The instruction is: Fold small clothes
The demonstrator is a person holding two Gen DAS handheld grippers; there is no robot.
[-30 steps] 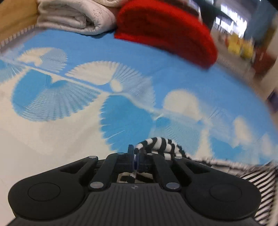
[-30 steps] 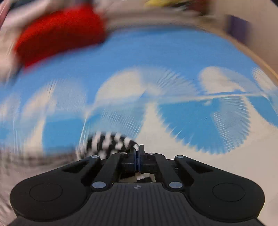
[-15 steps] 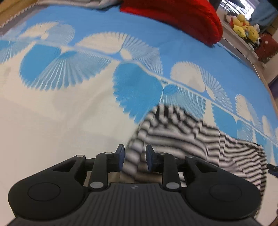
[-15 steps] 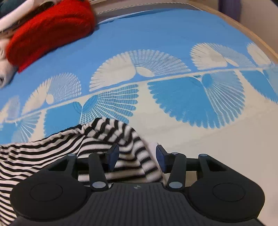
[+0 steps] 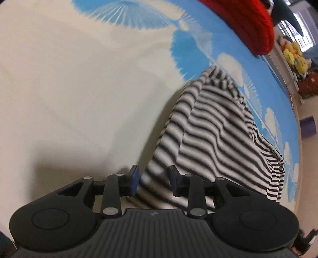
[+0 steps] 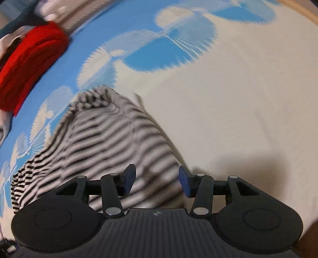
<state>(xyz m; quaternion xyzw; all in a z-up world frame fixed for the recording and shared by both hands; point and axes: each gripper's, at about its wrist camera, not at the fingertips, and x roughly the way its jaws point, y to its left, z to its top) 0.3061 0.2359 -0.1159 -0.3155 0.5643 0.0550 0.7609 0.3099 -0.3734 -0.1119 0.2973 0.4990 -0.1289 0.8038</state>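
Observation:
A black-and-white striped garment (image 5: 216, 127) lies folded over on the blue-and-cream bedspread (image 5: 79, 89). My left gripper (image 5: 153, 179) hangs over its near left edge. Its jaws are opening, and striped cloth lies loose in the gap, free of the pads. The same striped garment (image 6: 103, 139) appears in the right wrist view, blurred. My right gripper (image 6: 157, 181) stands open over its near right corner, with cloth below the gap and neither pad pressing on it.
A red knitted garment (image 5: 252, 23) lies at the far side of the bed; it is also at the left in the right wrist view (image 6: 29, 59). Yellow plush toys (image 5: 294, 55) sit beyond the bed's right edge. A wooden bed rim (image 6: 306, 13) runs top right.
Both grippers were shut on bunched striped cloth, then let go. The garment dropped flat onto the bedspread, and both grippers drew back toward its near edge, tilting further down.

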